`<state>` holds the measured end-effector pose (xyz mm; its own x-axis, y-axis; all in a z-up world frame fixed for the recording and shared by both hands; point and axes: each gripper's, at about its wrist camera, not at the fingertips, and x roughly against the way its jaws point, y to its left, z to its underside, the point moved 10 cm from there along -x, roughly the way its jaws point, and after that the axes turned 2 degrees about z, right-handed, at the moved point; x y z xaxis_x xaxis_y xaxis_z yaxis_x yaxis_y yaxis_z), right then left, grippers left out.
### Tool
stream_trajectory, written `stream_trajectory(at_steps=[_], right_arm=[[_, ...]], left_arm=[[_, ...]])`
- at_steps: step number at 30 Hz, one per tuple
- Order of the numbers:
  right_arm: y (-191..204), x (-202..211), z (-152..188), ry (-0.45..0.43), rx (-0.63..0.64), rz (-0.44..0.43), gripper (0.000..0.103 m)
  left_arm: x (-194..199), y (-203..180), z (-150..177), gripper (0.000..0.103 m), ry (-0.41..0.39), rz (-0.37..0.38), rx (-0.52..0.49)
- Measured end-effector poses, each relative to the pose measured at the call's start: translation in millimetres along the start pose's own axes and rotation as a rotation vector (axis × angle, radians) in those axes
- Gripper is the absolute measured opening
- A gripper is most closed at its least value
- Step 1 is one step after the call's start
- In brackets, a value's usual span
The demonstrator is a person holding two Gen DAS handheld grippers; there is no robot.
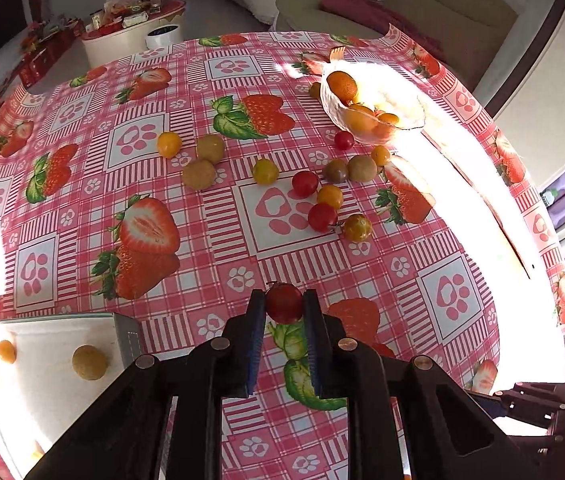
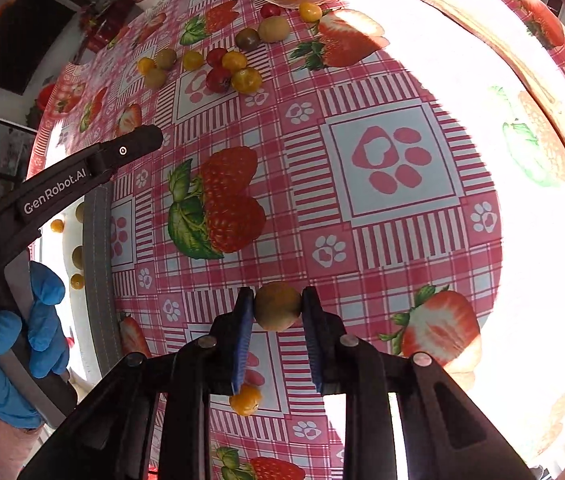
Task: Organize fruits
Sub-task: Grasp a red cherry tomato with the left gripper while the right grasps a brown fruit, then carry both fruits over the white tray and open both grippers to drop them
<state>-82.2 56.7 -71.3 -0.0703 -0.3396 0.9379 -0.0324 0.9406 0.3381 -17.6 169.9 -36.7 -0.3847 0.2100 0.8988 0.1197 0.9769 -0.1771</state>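
1. While both claws carry fruit, the left claw [image 1: 284,304] is clamped on a red tomato [image 1: 284,303], pinched at its widest part between the blue pads [image 1: 256,328], likely so the round skin cannot slip out.
2. Likewise, the right claw [image 2: 277,306] grips a greenish fruit [image 2: 277,306] at its middle, lifted off the surface [image 2: 382,240]; a yellow tomato [image 2: 245,399] lies below it, near the left pad.
3. Just left of the left claw sits a white tray [image 1: 42,360] holding an orange fruit [image 1: 5,351] and a yellowish one [image 1: 89,362]. I judge it the sorting place, which would explain why both claws hold fruit close to it.
4. Well ahead of the left claw, loose fruits [image 1: 318,196] are scattered mid-surface, still unsorted.
5. Farther ahead and right, a glass bowl [image 1: 370,104] holds oranges in glare.
6. A blue-gloved hand [image 2: 18,344] grips the left tool's handle.
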Motion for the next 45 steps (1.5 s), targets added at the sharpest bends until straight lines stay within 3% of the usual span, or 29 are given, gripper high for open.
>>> stream_trajectory(at_steps=[11, 26, 36, 45], right_arm=[[36.1, 3.8, -7.8, -0.007, 0.057, -0.006, 0.027], [133.2, -9.0, -1.5, 0.021, 0.234, -0.043, 0.027], [202.3, -30.6, 6.6, 0.063, 0.360, -0.072, 0.027], [239.1, -60.6, 31.6, 0.128, 0.477, -0.053, 0.027]], left_arm=[[39.9, 38.5, 28.1, 0.021, -0.022, -0.032, 0.065], [86.3, 131.1, 90.0, 0.021, -0.032, -0.126, 0.229], [87.1, 196.9, 113.3, 0.021, -0.035, -0.190, 0.334], [59.2, 228.6, 115.1, 0.021, -0.001, -0.220, 0.329]])
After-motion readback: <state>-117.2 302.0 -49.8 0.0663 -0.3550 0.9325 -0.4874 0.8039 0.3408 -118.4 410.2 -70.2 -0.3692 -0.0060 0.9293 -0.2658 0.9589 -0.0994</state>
